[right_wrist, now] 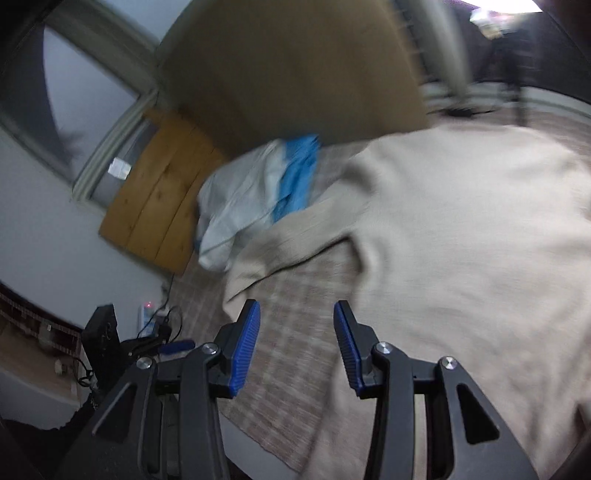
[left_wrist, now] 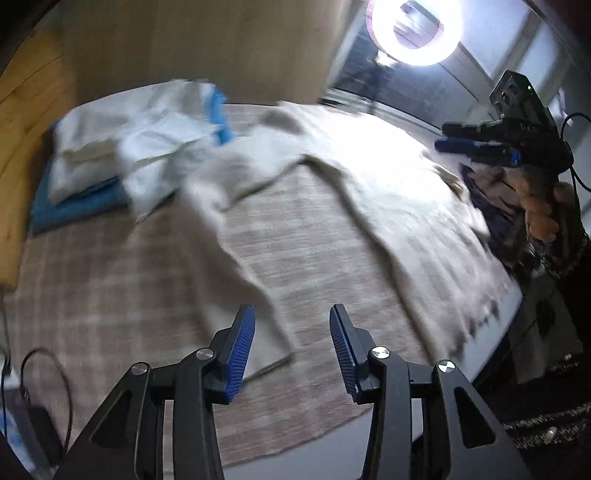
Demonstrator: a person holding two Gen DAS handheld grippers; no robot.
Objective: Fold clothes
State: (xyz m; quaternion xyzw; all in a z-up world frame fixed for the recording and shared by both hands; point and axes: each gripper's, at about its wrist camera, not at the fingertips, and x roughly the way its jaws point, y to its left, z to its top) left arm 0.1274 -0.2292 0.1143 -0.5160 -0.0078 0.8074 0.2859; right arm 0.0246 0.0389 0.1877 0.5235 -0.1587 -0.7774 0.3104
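A cream long-sleeved garment [left_wrist: 388,192] lies spread on a checked bedcover [left_wrist: 129,280], one sleeve [left_wrist: 251,280] reaching toward my left gripper [left_wrist: 291,314]. The left gripper is open and empty, just above the sleeve's cuff end. The right gripper [left_wrist: 476,147] shows at the far right of the left wrist view, held in a hand. In the right wrist view the right gripper [right_wrist: 297,310] is open and empty above the bedcover [right_wrist: 295,332], between a sleeve [right_wrist: 280,254] and the garment's body [right_wrist: 461,240]. Both views are motion blurred.
A pile of folded white and blue clothes [left_wrist: 122,155] sits at the bed's far left, also in the right wrist view [right_wrist: 258,195]. A wooden headboard [right_wrist: 155,199] stands behind. A ring light [left_wrist: 417,29] shines at the far side. Cables and a power strip [right_wrist: 151,317] lie left.
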